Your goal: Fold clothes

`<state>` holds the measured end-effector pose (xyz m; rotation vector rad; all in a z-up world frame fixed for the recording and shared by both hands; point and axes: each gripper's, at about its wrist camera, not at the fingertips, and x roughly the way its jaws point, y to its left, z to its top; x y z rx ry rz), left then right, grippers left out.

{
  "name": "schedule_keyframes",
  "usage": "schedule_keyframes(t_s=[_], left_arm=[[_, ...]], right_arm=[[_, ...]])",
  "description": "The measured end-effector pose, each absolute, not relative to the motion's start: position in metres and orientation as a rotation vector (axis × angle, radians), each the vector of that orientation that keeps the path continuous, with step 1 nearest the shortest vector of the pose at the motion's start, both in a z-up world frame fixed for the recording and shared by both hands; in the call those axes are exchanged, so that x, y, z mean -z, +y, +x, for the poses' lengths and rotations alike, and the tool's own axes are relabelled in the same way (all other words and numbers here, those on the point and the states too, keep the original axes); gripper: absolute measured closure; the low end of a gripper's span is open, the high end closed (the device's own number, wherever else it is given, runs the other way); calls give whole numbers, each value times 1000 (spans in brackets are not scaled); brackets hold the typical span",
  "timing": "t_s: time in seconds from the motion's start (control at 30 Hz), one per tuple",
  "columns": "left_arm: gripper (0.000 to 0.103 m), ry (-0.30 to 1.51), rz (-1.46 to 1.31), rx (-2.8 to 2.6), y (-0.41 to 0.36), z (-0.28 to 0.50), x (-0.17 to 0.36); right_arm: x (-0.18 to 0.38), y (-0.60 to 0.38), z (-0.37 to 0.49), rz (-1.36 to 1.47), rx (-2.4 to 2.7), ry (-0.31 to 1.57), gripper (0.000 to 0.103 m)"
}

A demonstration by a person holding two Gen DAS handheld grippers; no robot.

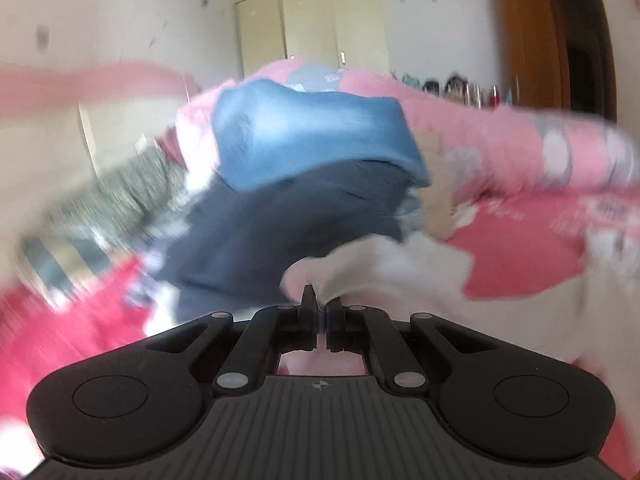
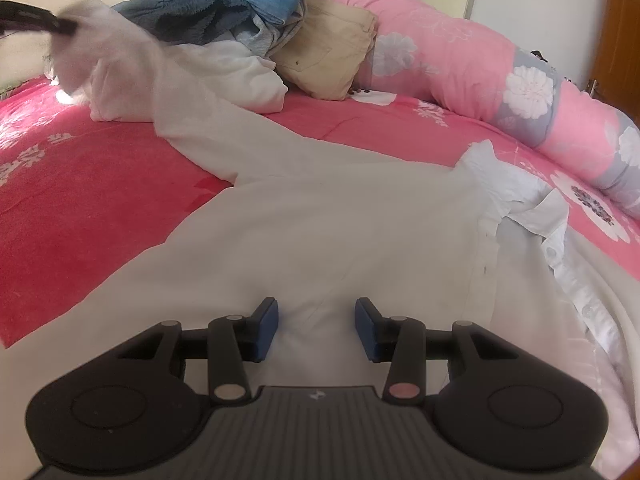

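A bedroom with pale walls, a cream wardrobe (image 1: 312,24) and a brown door (image 1: 532,36); the bed (image 2: 80,208) wears a pink flowered cover.

The white shirt (image 2: 320,232) lies spread across the bed, collar and button placket (image 2: 532,216) to the right in the right wrist view. One sleeve (image 2: 132,64) runs up to the far left, where its end is lifted off the cover. The left gripper (image 1: 320,304) has its jaws pinched shut on that bunched white cloth, which spills out around the fingertips. The right gripper (image 2: 316,328) hangs over the shirt's body with its jaws about half apart, blue pads clear of the fabric and holding nothing.

Just behind the lifted sleeve stands a pile of clothes (image 2: 240,12): a blue piece on top, dark grey beneath, tan trousers (image 2: 332,60) to its right, another white garment (image 2: 240,76) at its foot. A rolled pink quilt (image 2: 480,60) lies beyond.

The risks, as I judge them: the pinch holds only a small bunch of cloth, so a quick swing could pull it free. With nothing pressing the body down, drawing the sleeve across may drag the whole shirt and wrinkle it. The sleeve also passes close to the pile and could snag the white garment there or topple the stack.
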<state>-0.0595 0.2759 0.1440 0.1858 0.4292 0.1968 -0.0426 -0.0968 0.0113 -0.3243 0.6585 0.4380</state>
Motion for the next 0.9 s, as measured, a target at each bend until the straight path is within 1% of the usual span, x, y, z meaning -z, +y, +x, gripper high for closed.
schedule_keyframes(t_s=[0.2,0.4,0.5,0.53,0.57,0.6,0.63,0.67,0.77,0.9], left_arm=[[101,443,455,-302,290,-64,-156],[99,508,495,-295,293,-59,-154],[94,555,493,-312,300,-50,-146],[90,589,504,-321,303,-46,-139],[79,625,518,-329,307,-41,-131],[70,669,527,-341,311,-35,-121],[55,716,529,-353,316,-31,-111],[47,770,526,-361,323,-28,-98],[44,868,501,-388,343,-28,-71],[37,880,364,-473,378,-40,-66]], right_arm=[[-11,-96,-42,-329,-435,659,58],[-12,-96,-42,-333,-433,662,57],[-12,-97,-42,-334,-434,663,57],[-13,-97,-42,-334,-434,663,57],[-13,-97,-42,-334,-433,662,57],[-13,-97,-42,-333,-433,662,57],[-13,-97,-42,-333,-433,662,57],[-13,-98,-42,-334,-433,662,57],[-13,-98,-42,-336,-434,663,57],[-13,-98,-42,-340,-435,666,57]])
